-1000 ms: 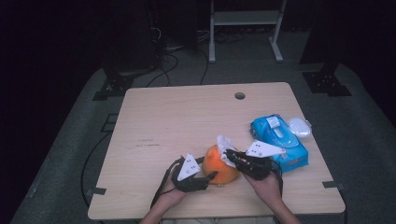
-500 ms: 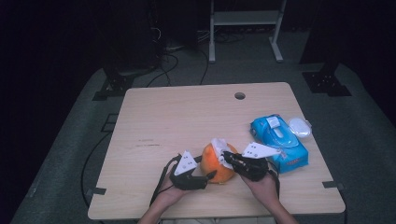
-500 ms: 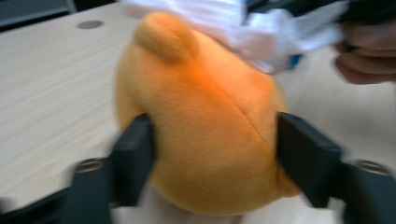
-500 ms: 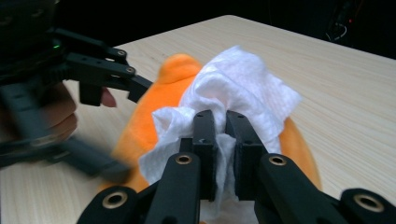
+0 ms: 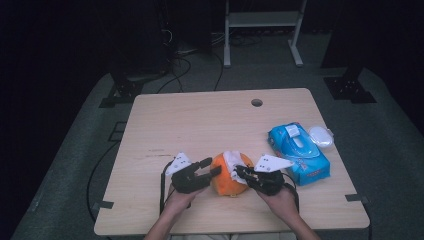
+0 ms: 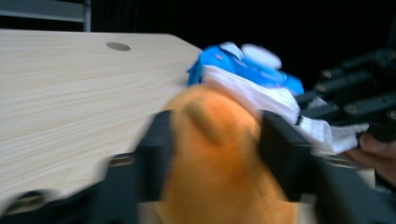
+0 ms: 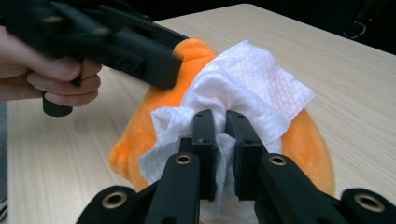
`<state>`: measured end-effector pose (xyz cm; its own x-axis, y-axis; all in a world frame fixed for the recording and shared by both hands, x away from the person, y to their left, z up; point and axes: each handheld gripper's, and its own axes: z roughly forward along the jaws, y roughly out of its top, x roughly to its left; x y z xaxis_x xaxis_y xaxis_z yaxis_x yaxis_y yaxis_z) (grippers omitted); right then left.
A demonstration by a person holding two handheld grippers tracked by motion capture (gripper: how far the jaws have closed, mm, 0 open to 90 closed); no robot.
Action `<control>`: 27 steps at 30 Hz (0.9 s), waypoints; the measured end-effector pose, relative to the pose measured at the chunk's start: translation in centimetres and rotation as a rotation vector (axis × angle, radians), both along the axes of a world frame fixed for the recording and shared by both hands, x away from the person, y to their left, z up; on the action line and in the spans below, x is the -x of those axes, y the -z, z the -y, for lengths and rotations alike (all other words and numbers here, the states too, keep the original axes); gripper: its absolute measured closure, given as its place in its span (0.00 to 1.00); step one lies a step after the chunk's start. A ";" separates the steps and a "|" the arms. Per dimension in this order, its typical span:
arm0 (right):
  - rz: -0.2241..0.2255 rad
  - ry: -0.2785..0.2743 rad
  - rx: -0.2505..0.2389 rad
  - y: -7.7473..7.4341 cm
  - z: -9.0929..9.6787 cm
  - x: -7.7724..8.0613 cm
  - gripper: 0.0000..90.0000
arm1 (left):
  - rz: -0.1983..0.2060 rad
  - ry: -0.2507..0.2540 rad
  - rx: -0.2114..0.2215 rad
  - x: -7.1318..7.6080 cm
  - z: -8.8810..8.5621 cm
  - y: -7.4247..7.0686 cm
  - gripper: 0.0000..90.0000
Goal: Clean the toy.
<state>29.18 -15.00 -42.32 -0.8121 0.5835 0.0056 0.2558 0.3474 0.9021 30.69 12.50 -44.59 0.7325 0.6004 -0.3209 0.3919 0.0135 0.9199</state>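
Orange plush toy (image 5: pixel 229 175) on surface, squeezed between left gripper (image 6: pixel 215 140) jaws, which have just been closing; soft, light, dents under grip, so hold broad sides. Right gripper (image 7: pixel 219 135) jaws pinched tight on thin white wipe (image 7: pixel 247 81), limp, draped over toy top.

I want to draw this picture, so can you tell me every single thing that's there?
Soft toy: one, orange, near the table's front edge, between the two grippers.
Wipe: one, white, draped over the toy.
Wipes pack: one, blue, right side of the table.
Lid: one, white, beside the pack.
Table: one, light wood, with a round hole.
Left gripper: one, black, its jaws have just been closing around the toy.
Right gripper: one, black, pinching the wipe.
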 end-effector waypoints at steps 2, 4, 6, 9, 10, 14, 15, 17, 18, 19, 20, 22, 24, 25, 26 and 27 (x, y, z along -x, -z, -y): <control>-0.030 0.027 -0.022 0.2 0.7 -0.4 0.91 | -0.030 -0.032 0.013 -0.2 -0.2 0.5 0.69; -0.038 0.042 -0.016 0.4 1.1 -0.5 0.91 | -0.056 -0.049 0.015 -0.4 -0.4 0.8 0.69; -0.024 0.051 -0.005 0.6 0.8 0.0 0.91 | -0.068 -0.062 0.005 -0.5 -0.6 0.9 0.68; 0.049 -0.003 0.086 0.6 -1.9 1.9 0.91 | -0.072 -0.074 -0.024 -0.8 -1.0 1.3 0.68; 0.050 0.011 0.076 0.3 -1.8 1.7 0.91 | -0.081 -0.070 -0.008 -0.9 -1.1 1.4 0.68; 0.002 0.089 0.013 0.0 0.4 0.2 0.91 | -0.045 -0.054 -0.045 -0.6 -0.6 1.3 0.67; -0.015 0.105 0.003 0.3 1.1 -0.2 0.91 | -0.024 -0.039 -0.058 -0.4 -0.3 1.1 0.67; -0.036 0.090 0.021 1.0 1.0 0.0 0.91 | 0.001 0.012 -0.081 -0.2 -0.1 0.5 0.60; -0.036 0.090 0.021 1.0 1.0 0.0 0.91 | 0.001 0.012 -0.081 -0.2 -0.1 0.5 0.51; -0.021 0.077 0.045 1.1 0.7 0.2 0.91 | -0.011 0.037 -0.062 -0.3 -0.3 0.3 0.51; -0.043 0.002 0.072 1.3 -0.2 0.6 0.91 | -0.045 0.060 -0.037 -0.5 -0.4 0.1 0.27; -0.046 -0.021 0.076 1.3 -0.8 0.9 0.91 | -0.078 0.036 -0.047 -0.8 -0.2 0.3 0.20; -0.054 -0.029 0.078 1.3 -0.9 1.0 0.91 | -0.104 0.032 -0.080 -0.9 0.0 0.6 0.19; -0.054 -0.034 0.081 1.3 -0.8 1.0 0.91 | -0.143 0.058 -0.075 -1.1 0.1 1.1 0.19; -0.078 -0.034 0.058 1.1 -0.1 0.6 0.92 | -0.153 0.072 -0.063 -0.9 0.3 1.4 0.25; -0.078 -0.034 0.058 1.1 -0.1 0.6 0.92 | -0.153 0.072 -0.063 -0.9 0.3 1.4 0.30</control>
